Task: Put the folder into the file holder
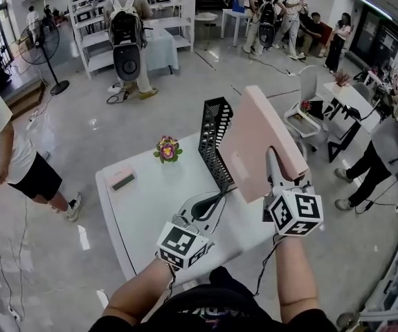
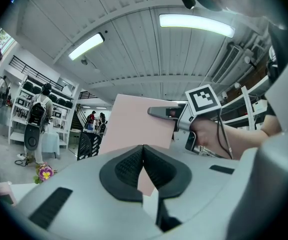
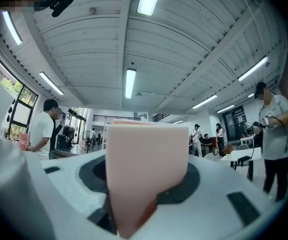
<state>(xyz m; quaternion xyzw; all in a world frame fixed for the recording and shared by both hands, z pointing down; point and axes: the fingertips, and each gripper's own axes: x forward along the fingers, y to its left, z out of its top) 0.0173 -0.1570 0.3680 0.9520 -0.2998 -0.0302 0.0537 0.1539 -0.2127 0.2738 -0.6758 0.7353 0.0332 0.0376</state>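
Note:
A thick pink folder (image 1: 261, 140) is held upright in the air, its near lower corner clamped in my right gripper (image 1: 276, 175). In the right gripper view the folder's spine (image 3: 146, 169) fills the gap between the jaws. The black mesh file holder (image 1: 214, 140) stands on the white table (image 1: 147, 209), just left of the folder and partly behind it. My left gripper (image 1: 212, 203) lies low over the table in front of the holder, jaws shut with nothing in them. From the left gripper view, the folder (image 2: 138, 124) and the right gripper (image 2: 156, 112) show ahead, the file holder (image 2: 88, 145) to the left.
A small pot of flowers (image 1: 167, 149) and a flat pink box (image 1: 122, 180) sit on the table's left part. Several people stand around the hall; one in a white shirt (image 1: 1, 144) is close at the left. White chairs and a table (image 1: 337, 106) are at the right.

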